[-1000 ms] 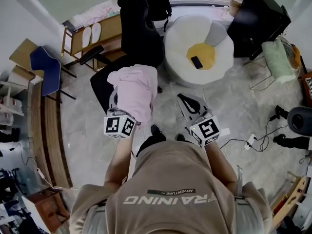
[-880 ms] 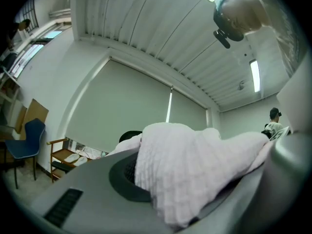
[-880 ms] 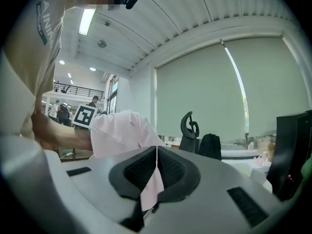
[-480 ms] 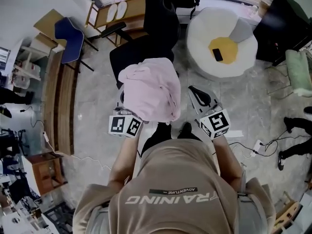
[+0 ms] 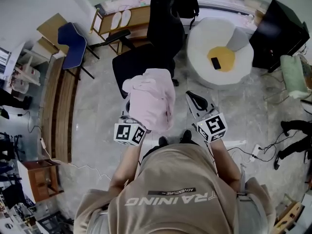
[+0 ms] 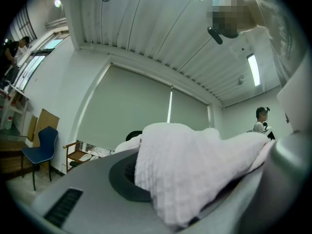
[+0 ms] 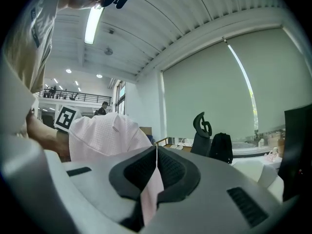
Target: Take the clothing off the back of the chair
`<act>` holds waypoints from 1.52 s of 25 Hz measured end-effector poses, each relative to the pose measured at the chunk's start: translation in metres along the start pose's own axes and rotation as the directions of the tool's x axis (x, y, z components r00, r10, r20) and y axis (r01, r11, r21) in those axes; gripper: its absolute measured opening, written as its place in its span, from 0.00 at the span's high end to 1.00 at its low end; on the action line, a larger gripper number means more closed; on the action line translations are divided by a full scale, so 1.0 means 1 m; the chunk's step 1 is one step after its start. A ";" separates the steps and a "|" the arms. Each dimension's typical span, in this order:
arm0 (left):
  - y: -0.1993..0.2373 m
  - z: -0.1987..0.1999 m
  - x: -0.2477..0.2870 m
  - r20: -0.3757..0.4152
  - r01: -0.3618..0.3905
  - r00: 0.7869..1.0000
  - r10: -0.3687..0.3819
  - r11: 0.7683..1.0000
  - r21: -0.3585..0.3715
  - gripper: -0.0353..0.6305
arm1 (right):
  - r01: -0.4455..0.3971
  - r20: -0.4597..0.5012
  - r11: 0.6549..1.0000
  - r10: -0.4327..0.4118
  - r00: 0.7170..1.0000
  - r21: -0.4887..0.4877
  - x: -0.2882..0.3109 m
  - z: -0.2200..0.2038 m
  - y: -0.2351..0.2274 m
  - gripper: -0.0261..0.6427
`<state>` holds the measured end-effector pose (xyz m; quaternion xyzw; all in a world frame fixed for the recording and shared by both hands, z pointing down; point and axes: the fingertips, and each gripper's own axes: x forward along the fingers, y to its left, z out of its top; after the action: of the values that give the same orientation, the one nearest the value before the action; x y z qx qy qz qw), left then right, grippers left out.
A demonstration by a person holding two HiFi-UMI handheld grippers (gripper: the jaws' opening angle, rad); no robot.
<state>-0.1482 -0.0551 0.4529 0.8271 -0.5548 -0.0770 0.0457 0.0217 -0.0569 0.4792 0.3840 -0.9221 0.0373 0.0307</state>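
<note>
A pale pink garment (image 5: 152, 100) hangs in the air in front of me, off the black office chair (image 5: 155, 43) behind it. My left gripper (image 5: 129, 112) is shut on the garment, which drapes over its jaws and hides the tips. In the left gripper view the bunched cloth (image 6: 195, 165) fills the gap of the left gripper (image 6: 204, 211). My right gripper (image 5: 196, 100) stands just right of the garment. In the right gripper view the right gripper (image 7: 155, 172) is shut on a thin pink edge, with the rest of the garment (image 7: 102, 135) to its left.
A round white cushion seat with a yellow centre (image 5: 219, 48) lies right of the chair, beside a black cabinet (image 5: 278, 33). A blue chair (image 5: 72, 45), a wooden rack (image 5: 124, 18) and a long wooden bench (image 5: 58, 111) stand left. Cables (image 5: 258, 147) trail on the floor at right.
Both grippers have carried the pink garment back from the chair seat toward my body. The garment looked spread wider half a second ago and now hangs narrower.
</note>
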 end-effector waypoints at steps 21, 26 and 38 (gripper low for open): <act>0.001 -0.015 -0.017 -0.013 0.199 0.980 -0.199 0.980 -0.019 0.83 | 0.150 -0.027 0.981 -0.154 0.988 -0.122 -0.004 0.013 0.049 0.91; 0.000 -0.006 -0.017 -0.019 0.192 0.981 -0.193 0.981 -0.017 0.83 | 0.131 -0.010 0.980 -0.134 0.991 -0.148 0.010 0.030 0.043 0.91; -0.014 -0.010 -0.010 -0.033 0.180 0.983 -0.180 0.984 0.010 0.83 | 0.088 0.019 0.987 -0.086 0.996 -0.135 0.012 0.037 0.022 0.91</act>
<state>-0.1369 -0.0407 0.4612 0.8753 -0.4775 -0.0641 0.0419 -0.0030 -0.0531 0.4422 0.4212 -0.9050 -0.0293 0.0523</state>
